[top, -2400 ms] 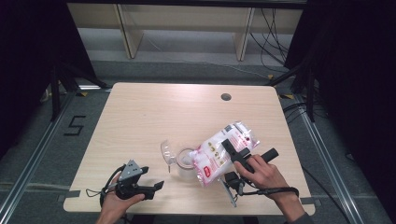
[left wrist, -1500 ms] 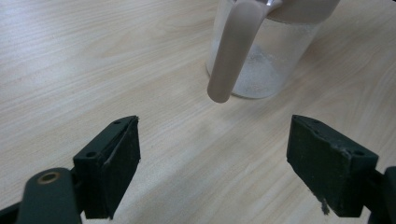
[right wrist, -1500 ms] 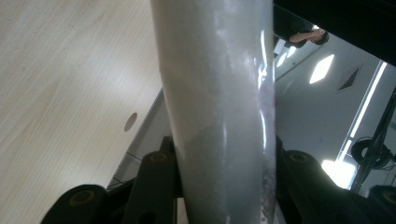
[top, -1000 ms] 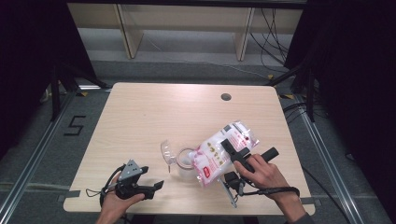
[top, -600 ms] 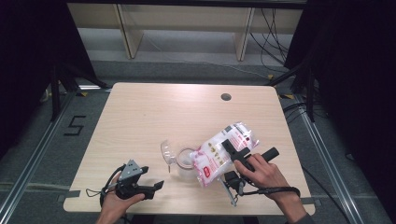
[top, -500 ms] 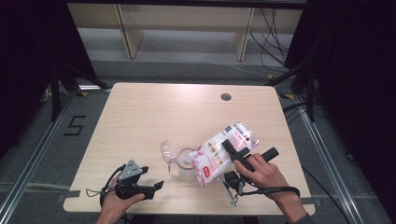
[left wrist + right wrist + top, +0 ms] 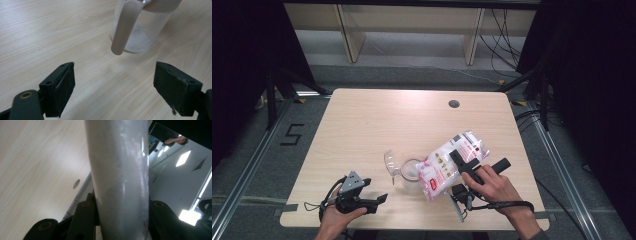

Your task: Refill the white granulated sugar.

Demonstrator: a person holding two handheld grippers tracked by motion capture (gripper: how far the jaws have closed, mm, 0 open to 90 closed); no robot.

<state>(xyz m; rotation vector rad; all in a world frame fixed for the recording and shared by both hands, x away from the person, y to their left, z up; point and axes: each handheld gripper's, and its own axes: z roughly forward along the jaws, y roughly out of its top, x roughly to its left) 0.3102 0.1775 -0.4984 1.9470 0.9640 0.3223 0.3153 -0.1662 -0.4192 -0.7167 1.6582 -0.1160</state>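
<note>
Nothing has shifted since the earlier frames: bag tipped over jug, both our hands still.

Our right gripper [image 7: 460, 161] clamps the white-and-pink plastic bag [image 7: 446, 164], tilted mouth-down over the clear glass jug [image 7: 408, 171] mid-table on the pale wooden table [image 7: 377, 120]. Our left gripper [image 7: 113, 88] rests near the front edge, jaws wide apart, empty, facing the jug.

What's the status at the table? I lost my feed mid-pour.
Right gripper shut on bag, tipped over clear pitcher. Left gripper open, on table facing pitcher. Nothing in the way.
</note>
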